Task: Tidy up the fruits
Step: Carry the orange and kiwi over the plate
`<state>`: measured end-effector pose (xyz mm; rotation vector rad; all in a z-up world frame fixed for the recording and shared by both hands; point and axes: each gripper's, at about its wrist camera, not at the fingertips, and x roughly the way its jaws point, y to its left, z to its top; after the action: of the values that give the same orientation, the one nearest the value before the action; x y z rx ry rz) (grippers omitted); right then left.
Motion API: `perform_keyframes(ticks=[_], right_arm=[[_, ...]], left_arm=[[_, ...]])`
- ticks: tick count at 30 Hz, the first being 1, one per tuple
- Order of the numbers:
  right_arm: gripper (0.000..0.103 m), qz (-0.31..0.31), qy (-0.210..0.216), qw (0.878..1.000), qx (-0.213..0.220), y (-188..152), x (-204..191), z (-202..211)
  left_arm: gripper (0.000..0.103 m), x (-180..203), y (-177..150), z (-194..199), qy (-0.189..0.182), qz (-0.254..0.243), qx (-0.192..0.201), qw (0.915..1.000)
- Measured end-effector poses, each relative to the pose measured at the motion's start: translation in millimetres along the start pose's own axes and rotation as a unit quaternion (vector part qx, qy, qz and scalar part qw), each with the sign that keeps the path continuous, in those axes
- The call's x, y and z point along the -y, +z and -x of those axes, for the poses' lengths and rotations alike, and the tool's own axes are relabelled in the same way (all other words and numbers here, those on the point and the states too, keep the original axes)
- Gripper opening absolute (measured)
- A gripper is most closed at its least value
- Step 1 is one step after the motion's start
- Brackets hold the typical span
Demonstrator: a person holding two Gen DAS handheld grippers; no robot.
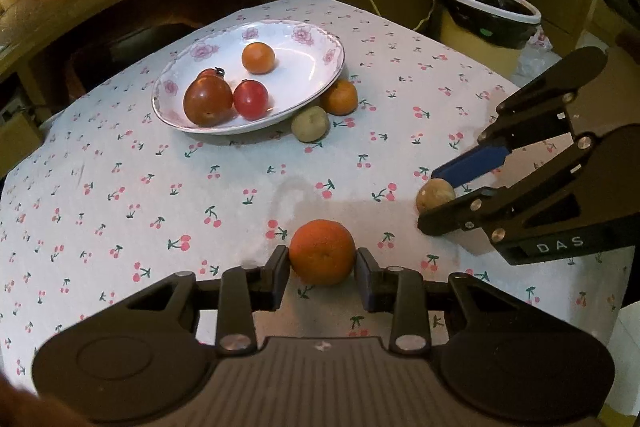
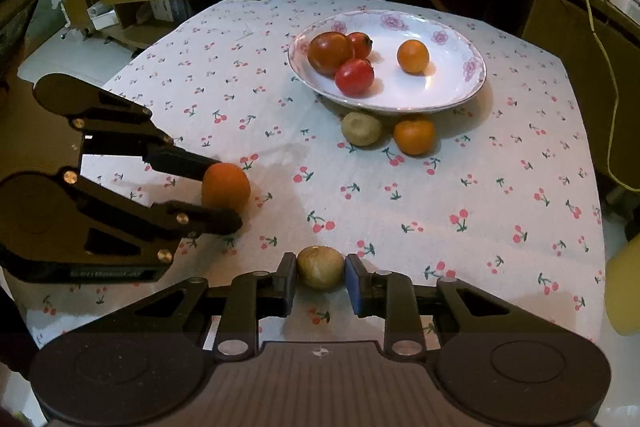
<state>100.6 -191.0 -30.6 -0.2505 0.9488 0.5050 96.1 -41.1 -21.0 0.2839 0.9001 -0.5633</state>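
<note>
Your left gripper clasped a round orange tangerine on the cherry-print tablecloth, your right gripper pinched a small tan-green fruit beside it, both well short of the white floral plate.

white tablecloth with red cherries, white plate with pink flowers, orange tangerine

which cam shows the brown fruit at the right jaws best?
Right wrist: the brown fruit sits centred between the right gripper jaws, unobstructed. Left wrist shows the same fruit near the frame edge, partly hidden by that gripper.
</note>
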Motion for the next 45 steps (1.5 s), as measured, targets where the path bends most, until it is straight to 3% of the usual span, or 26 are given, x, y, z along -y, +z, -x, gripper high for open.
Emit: perform_keyframes(ticks=[9,22,24,25,27,36,45], right_arm=[[0.042,0.005,0.012,1.000,0.004,-2,2,1],[0.042,-0.001,0.014,1.000,0.008,-5,2,4],[0.039,0.000,0.015,1.000,0.008,-5,2,4],[0.032,0.000,0.012,1.000,0.009,-5,2,4],[0.026,-0.001,0.010,1.000,0.006,-5,2,3],[0.026,-0.010,0.004,1.000,0.015,2,2,6],[0.026,-0.025,-0.008,0.998,0.052,27,12,12]], left_arm=[[0.053,-4,-3,0,0.000,0.001,-0.002,1.0000],[0.053,-4,4,-7,0.000,0.010,0.005,0.9999],[0.053,-3,4,-7,0.003,0.008,0.008,0.9999],[0.052,-3,4,-7,0.002,0.009,0.007,0.9999],[0.042,-3,5,-7,-0.007,0.012,0.004,0.9999],[0.040,-1,11,-6,0.002,0.010,0.005,0.9999],[0.040,-12,35,3,0.015,0.028,0.041,0.9987]])
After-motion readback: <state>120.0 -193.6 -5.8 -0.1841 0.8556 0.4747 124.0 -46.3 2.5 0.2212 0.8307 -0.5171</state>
